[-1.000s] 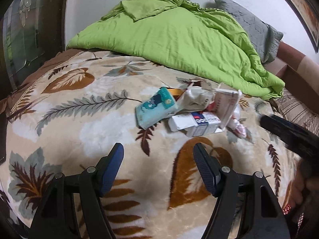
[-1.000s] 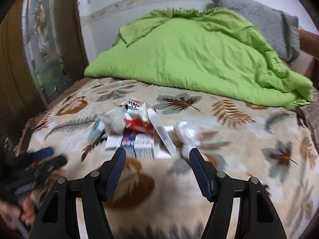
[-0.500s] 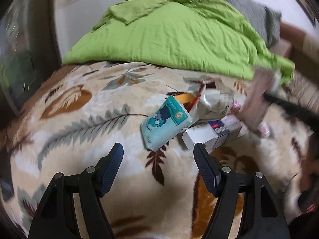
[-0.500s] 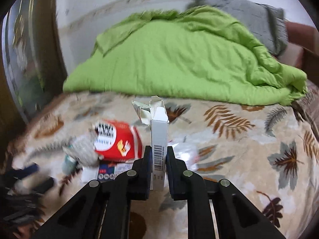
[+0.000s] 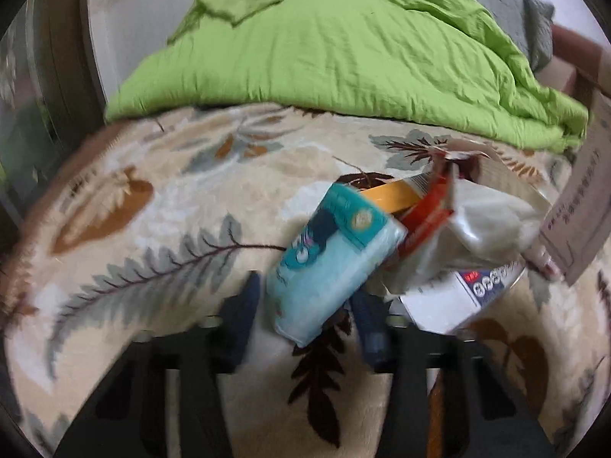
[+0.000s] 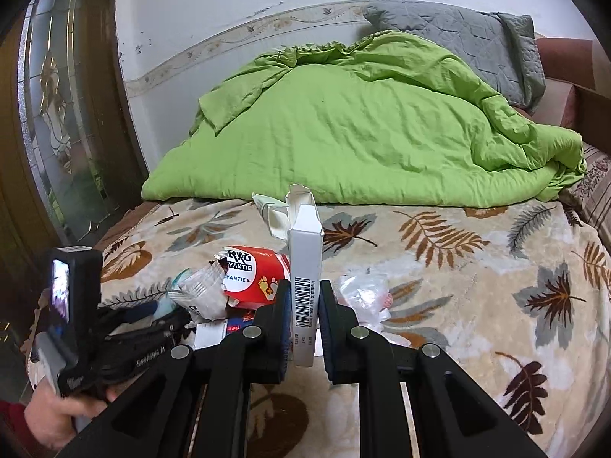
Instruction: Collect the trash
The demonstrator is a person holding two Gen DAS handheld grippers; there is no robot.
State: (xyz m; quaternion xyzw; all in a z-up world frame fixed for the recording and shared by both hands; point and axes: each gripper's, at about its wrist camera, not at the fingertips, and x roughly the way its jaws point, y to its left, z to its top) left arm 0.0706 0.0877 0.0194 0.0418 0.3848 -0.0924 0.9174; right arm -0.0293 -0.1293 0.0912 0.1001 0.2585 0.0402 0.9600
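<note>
Pinching an upright white carton (image 6: pixel 304 267) lifted above the bed's litter pile, the right tool (image 6: pixel 305 324) frees it for disposal, while the left tool (image 5: pixel 305 320) is closing around a teal tissue pack (image 5: pixel 336 255).

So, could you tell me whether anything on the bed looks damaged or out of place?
Empty packaging lies heaped on the leaf-print blanket: a torn-open red packet and crumpled plastic. The white box has ragged, torn top flaps.
</note>
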